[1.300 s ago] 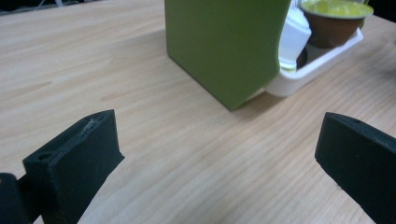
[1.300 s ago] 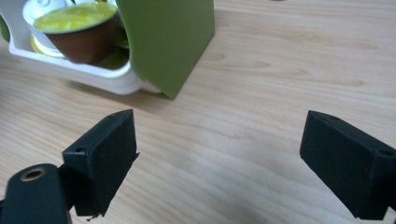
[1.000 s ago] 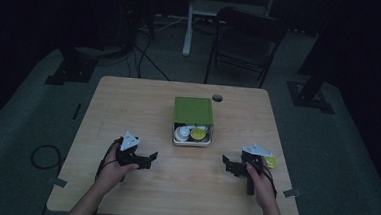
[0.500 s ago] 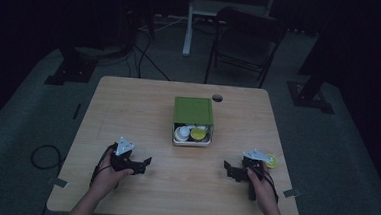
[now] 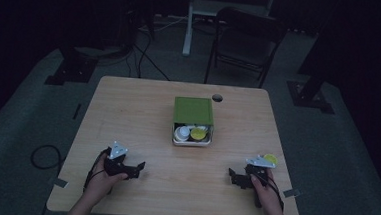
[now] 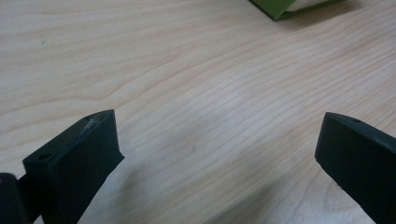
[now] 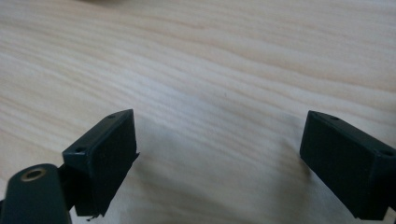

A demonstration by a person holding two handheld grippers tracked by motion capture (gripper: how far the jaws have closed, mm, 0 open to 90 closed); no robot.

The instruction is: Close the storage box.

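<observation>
A green box sits at the table's middle, its lid half over a white tray that holds a white round piece and a yellow round piece. My left gripper rests near the front left of the table, open, its jaws pointing right. In the left gripper view the left gripper spans bare wood, with a corner of the green box at the top edge. My right gripper lies at the front right, open, jaws pointing left. The right gripper has nothing between its jaws.
A small yellow disc lies beside the right gripper near the table's right edge. A dark round hole sits in the tabletop behind the box. A folding chair and floor cables stand beyond the table.
Both grippers have drawn back toward the front edge of the table, the left one more than the right. The box and its contents have not moved.
</observation>
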